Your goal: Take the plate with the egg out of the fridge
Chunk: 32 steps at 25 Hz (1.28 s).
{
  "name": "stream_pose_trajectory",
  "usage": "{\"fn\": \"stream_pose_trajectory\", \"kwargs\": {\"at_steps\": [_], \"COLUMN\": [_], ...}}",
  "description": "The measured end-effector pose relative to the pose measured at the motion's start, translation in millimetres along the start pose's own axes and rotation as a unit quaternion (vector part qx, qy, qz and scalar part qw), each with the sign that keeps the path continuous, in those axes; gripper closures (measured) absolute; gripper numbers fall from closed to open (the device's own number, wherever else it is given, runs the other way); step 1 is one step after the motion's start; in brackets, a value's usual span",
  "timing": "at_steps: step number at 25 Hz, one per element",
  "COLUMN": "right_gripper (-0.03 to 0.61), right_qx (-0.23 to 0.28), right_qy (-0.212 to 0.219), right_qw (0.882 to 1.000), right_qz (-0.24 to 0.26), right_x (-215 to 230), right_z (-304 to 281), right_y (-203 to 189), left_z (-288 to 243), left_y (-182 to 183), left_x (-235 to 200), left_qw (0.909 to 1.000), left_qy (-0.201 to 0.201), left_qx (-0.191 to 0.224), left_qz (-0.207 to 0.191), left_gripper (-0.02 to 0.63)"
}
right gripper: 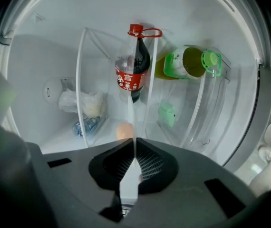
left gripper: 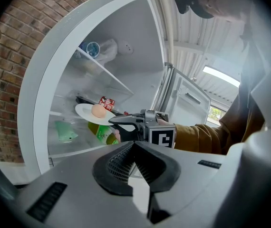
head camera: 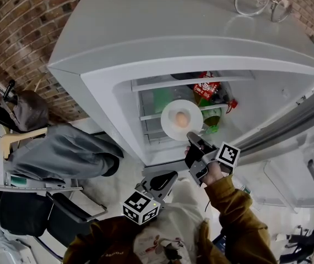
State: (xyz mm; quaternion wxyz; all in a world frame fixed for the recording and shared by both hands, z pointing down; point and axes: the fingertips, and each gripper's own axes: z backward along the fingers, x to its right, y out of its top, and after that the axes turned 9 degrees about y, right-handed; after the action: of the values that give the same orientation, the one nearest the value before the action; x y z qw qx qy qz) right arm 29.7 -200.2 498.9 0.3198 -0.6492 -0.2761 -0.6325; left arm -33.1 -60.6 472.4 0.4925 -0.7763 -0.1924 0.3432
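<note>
A white plate [head camera: 168, 121] carrying a brownish egg [head camera: 182, 119] hangs at the mouth of the open fridge [head camera: 107, 87], level with a middle shelf. My right gripper [head camera: 192, 139] is shut on the plate's near rim. In the right gripper view the plate [right gripper: 130, 120] shows edge-on as a thin white line between the jaws, with the egg [right gripper: 123, 130] just left of it. The left gripper view shows the plate [left gripper: 84, 111], the egg [left gripper: 98, 110] and the right gripper [left gripper: 122, 121] side-on. My left gripper [head camera: 168, 177] hangs lower, outside the fridge, shut with nothing in it.
A cola bottle [right gripper: 134, 65] and a green-capped bottle [right gripper: 188, 62] lie on the shelves, with a green packet [right gripper: 166, 114] and a plastic bag [right gripper: 85, 103]. The fridge door [head camera: 289, 126] stands open at right. Glasses [head camera: 259, 1] rest on the fridge top. A grey jacket [head camera: 63, 150] hangs on a chair at left.
</note>
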Motion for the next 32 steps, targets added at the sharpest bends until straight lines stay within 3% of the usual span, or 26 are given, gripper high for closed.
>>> {"fn": "stream_pose_trajectory", "kwargs": {"at_steps": [32], "right_gripper": [0.557], "right_qx": [0.021], "right_qy": [0.027], "right_qw": [0.999], "right_qz": [0.002], "right_x": [-23], "right_z": [73], "right_y": [-1], "left_z": [-3], "left_y": [-6], "left_x": [6], "left_qw": [0.9998], "left_qy": [-0.014], "left_qx": [-0.011], "left_qz": [0.002], "left_gripper": [0.606]}}
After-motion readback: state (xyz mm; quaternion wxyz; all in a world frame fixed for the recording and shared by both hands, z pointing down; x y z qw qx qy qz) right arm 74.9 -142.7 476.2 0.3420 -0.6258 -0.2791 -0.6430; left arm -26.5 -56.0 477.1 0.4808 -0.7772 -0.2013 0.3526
